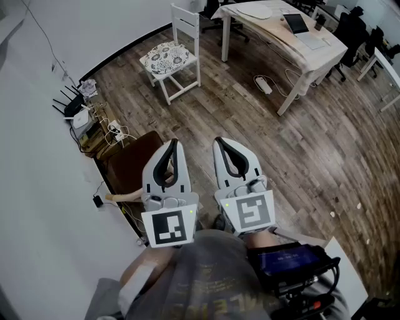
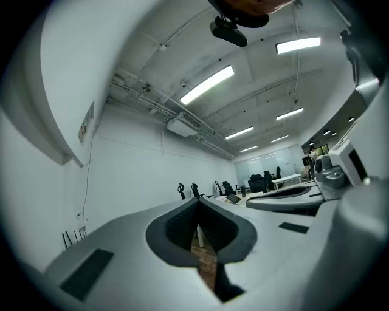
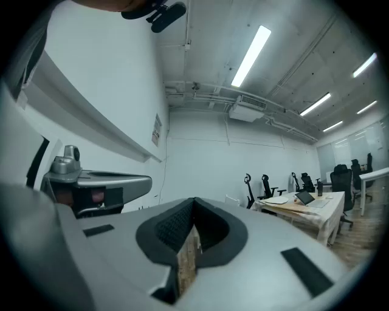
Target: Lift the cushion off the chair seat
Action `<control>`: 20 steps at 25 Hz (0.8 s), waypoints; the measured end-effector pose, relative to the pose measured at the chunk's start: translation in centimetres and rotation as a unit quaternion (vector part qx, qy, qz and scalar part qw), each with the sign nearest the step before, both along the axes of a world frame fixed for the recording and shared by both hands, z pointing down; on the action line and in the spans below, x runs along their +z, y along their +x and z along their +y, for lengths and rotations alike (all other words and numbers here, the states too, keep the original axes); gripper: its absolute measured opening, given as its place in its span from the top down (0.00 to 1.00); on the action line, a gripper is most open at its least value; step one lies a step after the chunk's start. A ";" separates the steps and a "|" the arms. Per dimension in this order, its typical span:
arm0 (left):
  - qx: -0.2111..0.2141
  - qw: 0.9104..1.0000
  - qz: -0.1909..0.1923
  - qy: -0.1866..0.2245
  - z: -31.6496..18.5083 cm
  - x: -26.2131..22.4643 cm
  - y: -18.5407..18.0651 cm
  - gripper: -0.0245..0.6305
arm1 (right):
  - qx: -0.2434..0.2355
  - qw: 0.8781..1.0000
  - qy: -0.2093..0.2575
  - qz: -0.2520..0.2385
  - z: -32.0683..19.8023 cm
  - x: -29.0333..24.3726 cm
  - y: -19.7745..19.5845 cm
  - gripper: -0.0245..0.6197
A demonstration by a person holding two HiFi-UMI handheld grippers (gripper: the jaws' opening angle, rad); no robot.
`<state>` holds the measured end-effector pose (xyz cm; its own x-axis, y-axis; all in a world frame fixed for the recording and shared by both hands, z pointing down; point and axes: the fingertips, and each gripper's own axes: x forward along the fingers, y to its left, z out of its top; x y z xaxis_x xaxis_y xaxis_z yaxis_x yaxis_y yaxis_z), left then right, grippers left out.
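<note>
1. The patterned cushion point(image 1: 165, 57) is lying flat on the seat of the white wooden chair point(image 1: 185, 19), well apart from both grippers.
2. The left gripper point(image 1: 173, 147) and right gripper point(image 1: 220, 144) are pointing level, jaws closed tip to tip, holding nothing.
3. The cushion is looking thin, soft and light, likely sagging once pinched; its edge at the chair's front is offering the easiest hold.
4. Bare floor is lying open before the chair. A desk point(image 1: 294, 40) is crowding the chair's right, with a power strip point(image 1: 264, 84) between them.

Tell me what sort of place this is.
Probably an open-plan office: a long desk with a laptop on it, black swivel chairs beside it, and strip lights overhead. A router and cables sit by the wall.
</note>
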<state>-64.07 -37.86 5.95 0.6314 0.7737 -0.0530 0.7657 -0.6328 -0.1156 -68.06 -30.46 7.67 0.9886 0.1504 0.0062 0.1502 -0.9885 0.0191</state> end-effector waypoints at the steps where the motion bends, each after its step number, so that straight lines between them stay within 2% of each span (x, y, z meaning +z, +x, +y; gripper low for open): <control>1: 0.000 1.000 -0.001 0.000 0.1 0.2 -0.2 0.95 | 0.000 1.000 0.000 0.001 0.1 0.2 -0.2 0.95; 11: -0.002 1.000 0.001 0.002 2.8 0.3 -1.4 0.95 | -0.010 1.000 0.006 0.006 2.5 0.6 -1.2 0.95; 15: -0.007 1.000 0.004 -0.003 3.6 0.9 -2.2 0.95 | -0.037 0.999 0.019 0.021 2.7 1.2 -1.8 0.95; 20: -0.008 1.000 -0.001 0.000 5.2 1.4 -3.0 0.95 | -0.034 0.999 0.025 0.014 4.8 1.8 -2.3 0.95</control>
